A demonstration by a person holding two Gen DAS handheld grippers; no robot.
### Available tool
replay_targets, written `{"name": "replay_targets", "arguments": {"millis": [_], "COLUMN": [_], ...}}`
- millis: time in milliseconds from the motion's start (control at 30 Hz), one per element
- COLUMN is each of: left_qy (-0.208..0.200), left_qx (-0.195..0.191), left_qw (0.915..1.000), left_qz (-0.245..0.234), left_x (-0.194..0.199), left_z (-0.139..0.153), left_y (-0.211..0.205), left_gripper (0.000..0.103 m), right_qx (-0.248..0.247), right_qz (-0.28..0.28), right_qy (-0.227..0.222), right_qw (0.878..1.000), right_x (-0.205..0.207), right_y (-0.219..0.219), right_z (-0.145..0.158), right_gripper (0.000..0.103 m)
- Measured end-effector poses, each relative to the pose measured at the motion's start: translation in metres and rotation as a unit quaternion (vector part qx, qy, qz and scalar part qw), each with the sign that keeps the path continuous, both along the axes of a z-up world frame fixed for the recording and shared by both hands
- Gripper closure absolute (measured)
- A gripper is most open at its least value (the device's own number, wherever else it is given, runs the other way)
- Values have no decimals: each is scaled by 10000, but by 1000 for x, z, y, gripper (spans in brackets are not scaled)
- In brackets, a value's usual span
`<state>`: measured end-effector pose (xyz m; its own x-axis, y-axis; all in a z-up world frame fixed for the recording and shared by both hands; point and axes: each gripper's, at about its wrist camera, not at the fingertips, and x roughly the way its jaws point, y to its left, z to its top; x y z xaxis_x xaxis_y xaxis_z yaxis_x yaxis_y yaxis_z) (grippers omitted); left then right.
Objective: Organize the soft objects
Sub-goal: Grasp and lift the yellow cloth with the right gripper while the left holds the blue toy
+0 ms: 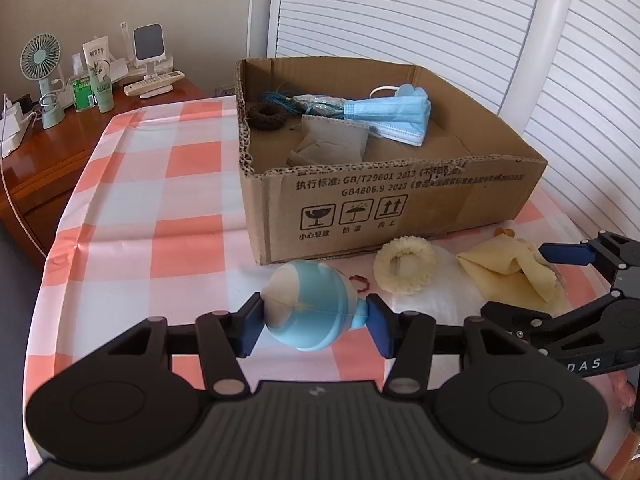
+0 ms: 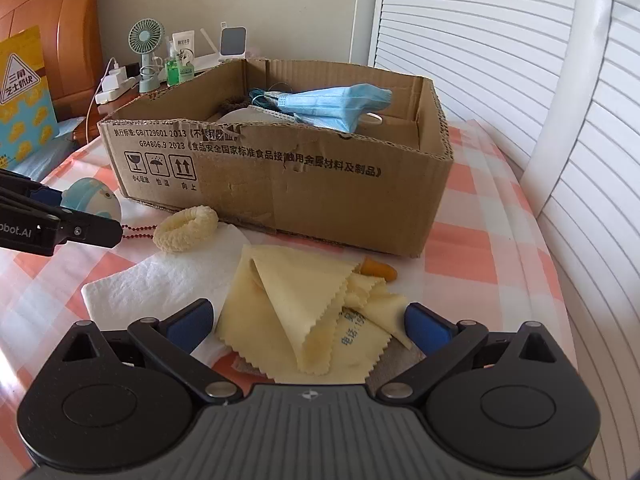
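I note the left gripper (image 1: pixel 314 322) at lower centre of its view, jaws pinching a blue toy (image 1: pixel 310 308) just before the cardboard box (image 1: pixel 400 208). The right gripper (image 2: pixel 310 330) has its jaws spread either side of a yellow cloth (image 2: pixel 296 304) on the counter (image 2: pixel 500 240).

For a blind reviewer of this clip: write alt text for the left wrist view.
The left gripper is shut on a blue and white soft toy above a pink checked tablecloth. Behind it stands an open cardboard box holding blue face masks; a cream scrunchie and yellow cloth lie beside the box.
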<state>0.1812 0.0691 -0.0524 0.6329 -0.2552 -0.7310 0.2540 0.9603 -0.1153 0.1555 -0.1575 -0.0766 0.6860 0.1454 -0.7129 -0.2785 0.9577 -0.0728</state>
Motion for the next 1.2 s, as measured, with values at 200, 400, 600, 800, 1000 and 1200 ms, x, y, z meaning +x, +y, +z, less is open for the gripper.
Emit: {"name": "replay_targets", "arguments": {"millis": [200,400,600,800,1000,1200], "left_qy": [23,48,61,36,-17,-15], "left_qx": [-6,4,12,43,106,94], "left_qw": [10000,10000,10000,10000,9999,9999], "left_qz": [11,28,22,-25,-96,-120], "left_x": [2,4,4,3,2,2], "left_z": [-2,-3,-4,-3,0,0], "left_y": [1,1,1,0,-1,-2], "left_gripper": [50,50,50,50,50,50], "right_qx": [-61,-109,-174,-80,-225,-391], "right_qz": [136,134,90,120,149,316], "right_qy": [7,24,-17,-64,-158,-207], "right_qw": [9999,9998,9998,9999,9995,9985], "right_x": [6,9,8,5,2,10], "right_y": [9,11,10,9,11,13], "right_z": [0,5,10,17,20,14], "right_gripper": [4,24,53,86,69,44]}}
